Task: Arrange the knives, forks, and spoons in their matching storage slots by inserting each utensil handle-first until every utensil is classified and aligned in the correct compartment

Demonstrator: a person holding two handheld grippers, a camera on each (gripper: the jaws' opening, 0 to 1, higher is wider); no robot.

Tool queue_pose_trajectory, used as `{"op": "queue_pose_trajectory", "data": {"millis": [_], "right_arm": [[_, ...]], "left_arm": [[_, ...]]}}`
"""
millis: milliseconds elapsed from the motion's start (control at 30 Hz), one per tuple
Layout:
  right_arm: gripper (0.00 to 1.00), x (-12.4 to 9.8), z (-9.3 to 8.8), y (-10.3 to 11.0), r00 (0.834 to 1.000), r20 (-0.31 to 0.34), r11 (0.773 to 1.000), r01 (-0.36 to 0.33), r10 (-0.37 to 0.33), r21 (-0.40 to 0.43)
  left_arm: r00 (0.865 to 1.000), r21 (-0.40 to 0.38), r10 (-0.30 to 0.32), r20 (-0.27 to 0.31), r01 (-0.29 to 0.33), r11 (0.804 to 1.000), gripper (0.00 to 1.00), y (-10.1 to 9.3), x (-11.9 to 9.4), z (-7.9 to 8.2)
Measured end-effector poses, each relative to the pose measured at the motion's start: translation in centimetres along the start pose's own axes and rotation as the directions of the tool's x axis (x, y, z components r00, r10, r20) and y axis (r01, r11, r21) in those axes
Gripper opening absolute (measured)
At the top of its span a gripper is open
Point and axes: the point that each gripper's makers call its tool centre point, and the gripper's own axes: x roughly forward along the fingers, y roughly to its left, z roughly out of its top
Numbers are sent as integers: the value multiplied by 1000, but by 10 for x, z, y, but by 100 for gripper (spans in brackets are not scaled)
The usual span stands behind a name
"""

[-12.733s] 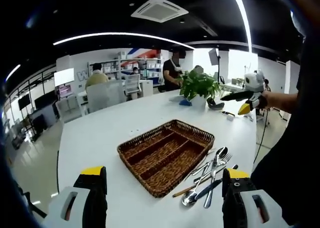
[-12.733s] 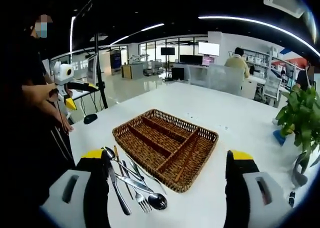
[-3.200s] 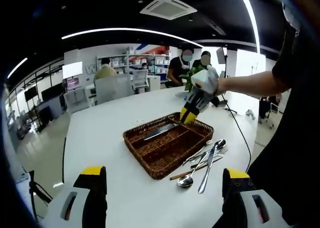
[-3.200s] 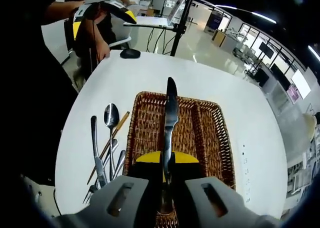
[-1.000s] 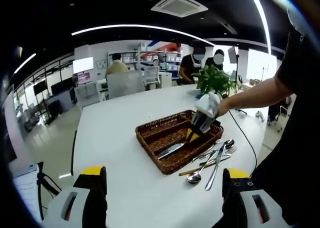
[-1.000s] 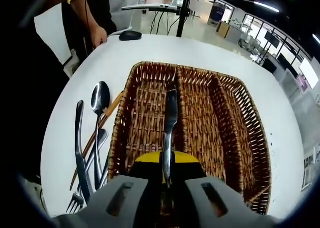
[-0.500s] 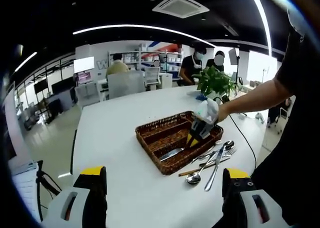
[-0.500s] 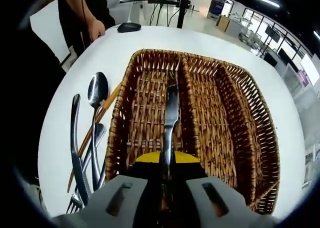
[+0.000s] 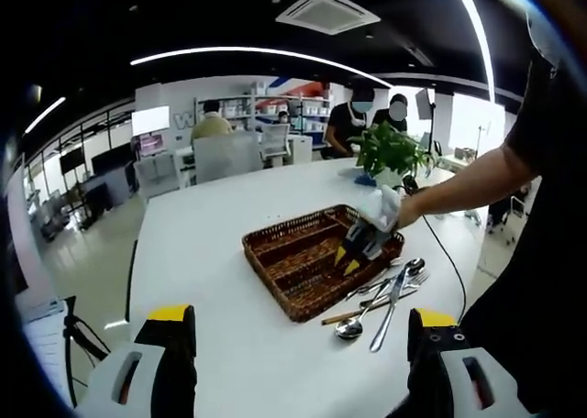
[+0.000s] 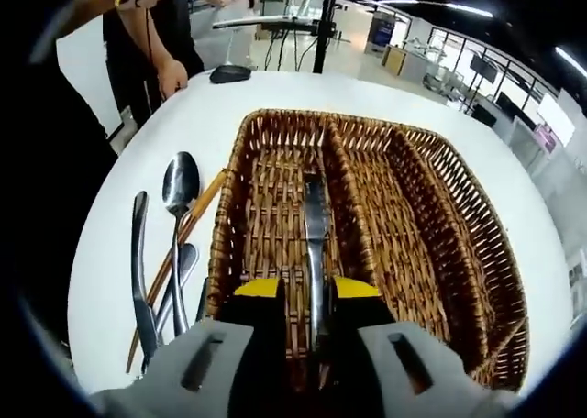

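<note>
A brown wicker basket [image 10: 440, 216] with long compartments sits on the white table [image 9: 211, 253]. A silver knife [image 10: 315, 225] lies in its left compartment beside a divider, blade pointing away. My right gripper [image 10: 307, 294] is low over the basket's near end, its yellow-tipped jaws parted on either side of the knife's handle. The left gripper view shows this right gripper [image 9: 362, 242] held by a person's hand over the basket [image 9: 275, 253]. My left gripper [image 9: 300, 345] hangs open above the table's near side. Loose spoons [image 10: 181, 184], a fork and other cutlery [image 9: 385, 294] lie beside the basket.
A potted plant [image 9: 390, 152] stands at the table's far end. People stand behind it, and chairs and desks fill the room beyond. A black mouse-like object [image 10: 229, 72] lies near the table's edge, where a person's hand [image 10: 170, 74] hangs.
The right gripper has brought the knife down into the basket's left compartment, and its jaws, shut on the handle half a second ago, have parted. The left gripper has stayed open.
</note>
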Motion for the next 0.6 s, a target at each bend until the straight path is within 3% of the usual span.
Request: {"op": "queue_pose_trajectory", "data": {"millis": [67,233,433,600], "right_arm": [[24,-5,2,4,1000,9,999,25,-25,-36],[28,-18,15,-4,994,68,997,80,-81,10],[49,-53,38,-13,976,173,984,106,-130,140],[61,-78,47,-20,962,200,971,147,-184,188]], "left_arm": [[1000,5,0,11,0,1000,100,-1,-1,3],[1000,9,-3,19,2,1000,100,-4,-1,6],[998,14,-13,58,12,1000,100,-9,2,17],[997,21,-17,79,15,1000,100,-11,5,24]]}}
